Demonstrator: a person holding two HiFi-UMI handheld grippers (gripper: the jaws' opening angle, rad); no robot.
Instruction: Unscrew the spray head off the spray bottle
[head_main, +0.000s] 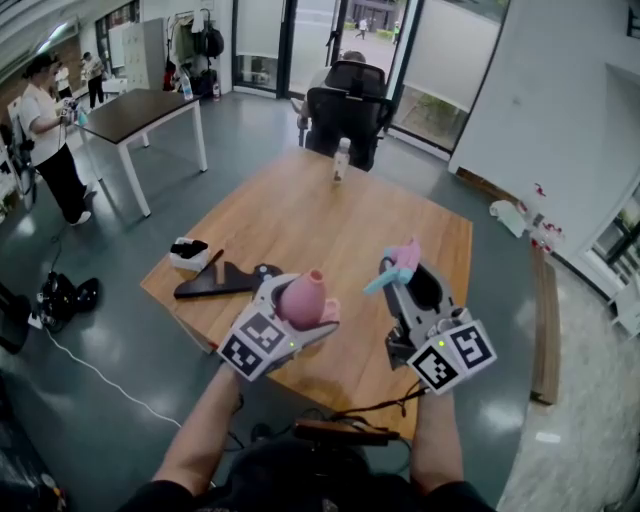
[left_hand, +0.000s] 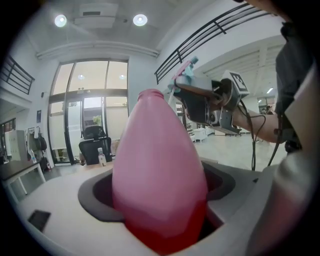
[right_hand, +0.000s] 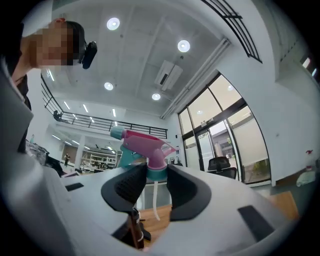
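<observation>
The spray head (right_hand: 145, 150), pink with a teal nozzle and collar, is off the bottle. My right gripper (right_hand: 150, 182) is clamped on its collar, one dark pad on each side, and the thin white dip tube (right_hand: 156, 200) hangs free below, between the jaws. The pink bottle (left_hand: 159, 180) sits at about 9 o'clock from the head, apart from it, with its bare neck pointing up and away from me. My left gripper (head_main: 298, 312) grips the bottle's fat body, pads pressed on both flanks.

Both tools are raised over the near edge of the wooden table (head_main: 330, 225). On the table, at 10 o'clock from the bottle, lies a black bracket-like piece (head_main: 225, 280), and just beyond it a small white tray (head_main: 188, 255) with something dark in it. At 12 o'clock, near the far edge, a small clear bottle (head_main: 342, 160) stands upright, and a black office chair (head_main: 348, 105) is behind it. A person (head_main: 45, 130) stands far off at 10 o'clock.
</observation>
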